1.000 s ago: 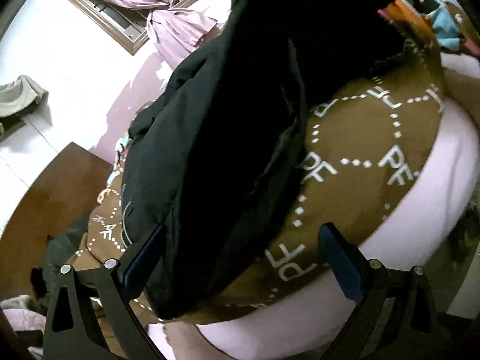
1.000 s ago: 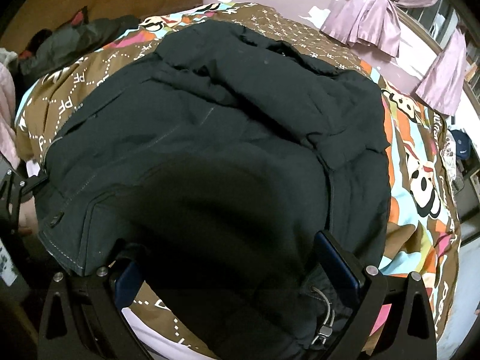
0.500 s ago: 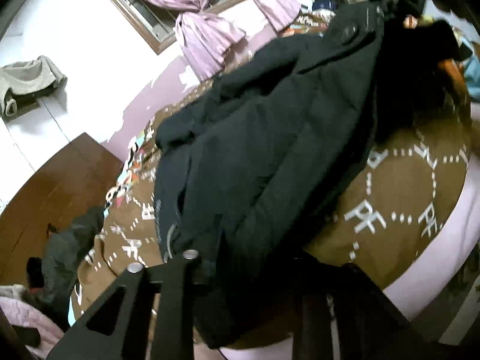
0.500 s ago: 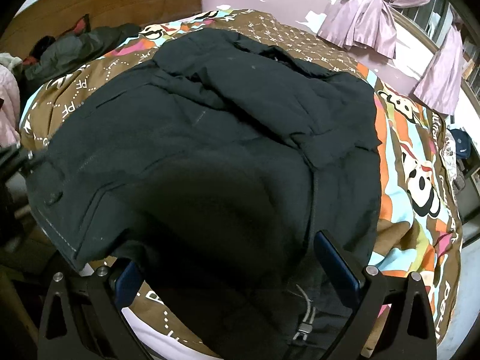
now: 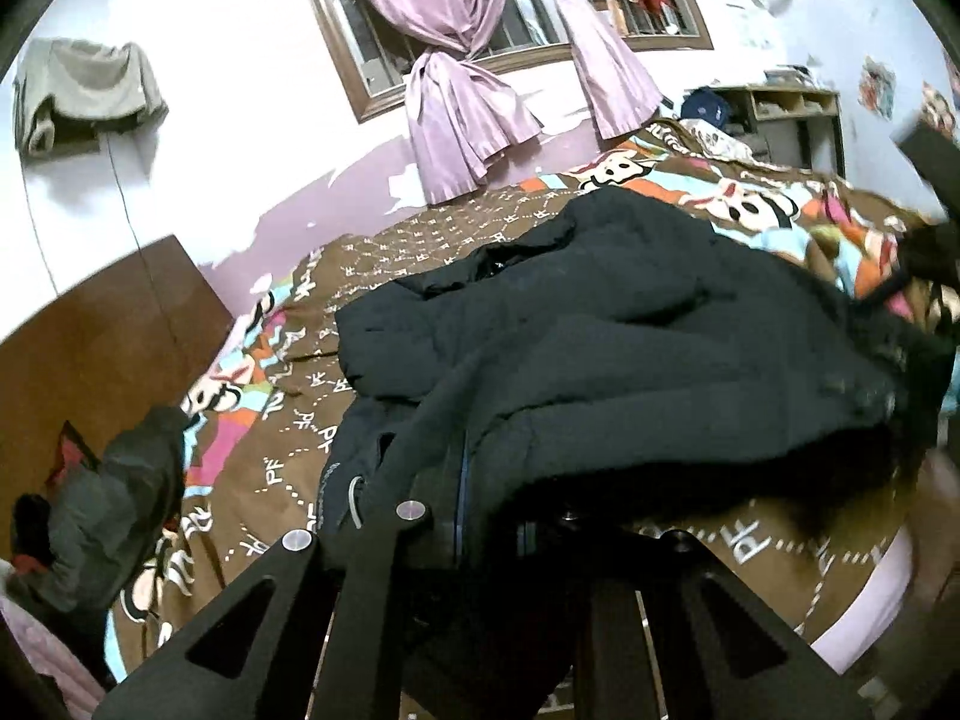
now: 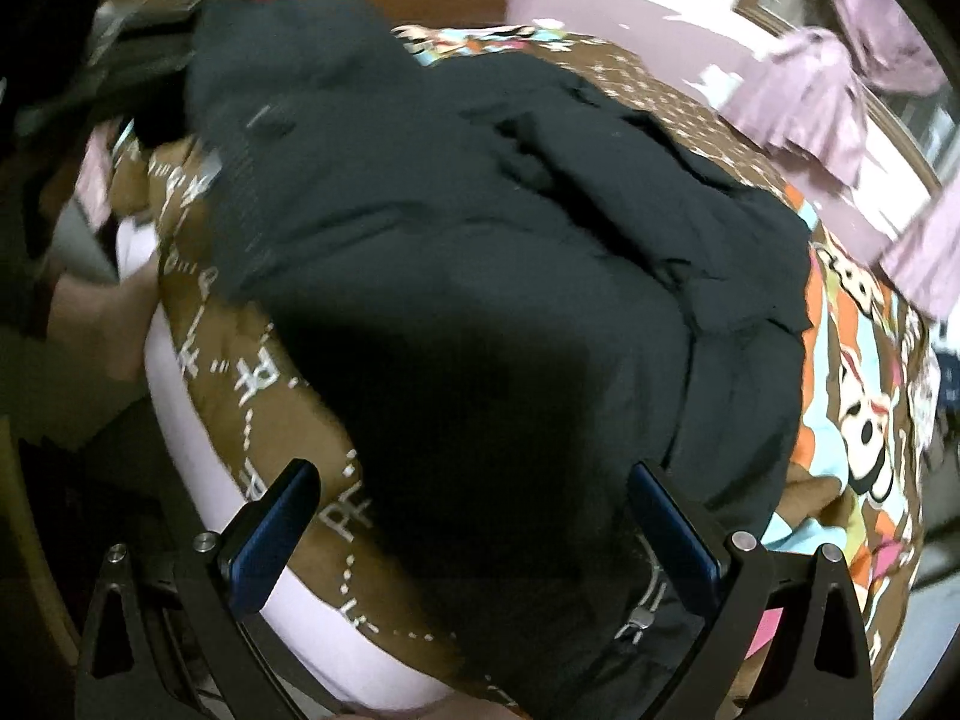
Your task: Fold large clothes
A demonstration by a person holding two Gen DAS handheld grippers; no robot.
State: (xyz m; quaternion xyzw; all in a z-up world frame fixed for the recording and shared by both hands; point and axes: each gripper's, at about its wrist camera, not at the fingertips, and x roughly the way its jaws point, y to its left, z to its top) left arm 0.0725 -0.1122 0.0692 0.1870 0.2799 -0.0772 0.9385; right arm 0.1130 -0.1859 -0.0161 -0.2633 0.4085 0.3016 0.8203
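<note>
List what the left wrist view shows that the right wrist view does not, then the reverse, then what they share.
Only the left wrist view: the left gripper, whose jaws have just been closing, shut on the black jacket's edge; the barred window; a grey garment lying by the wooden headboard; a shelf unit.
Only the right wrist view: the right gripper, open, above the jacket's near hem, and a toggle cord there.
Both: the black jacket spread on the brown cartoon bedspread, and the pink curtains.
</note>
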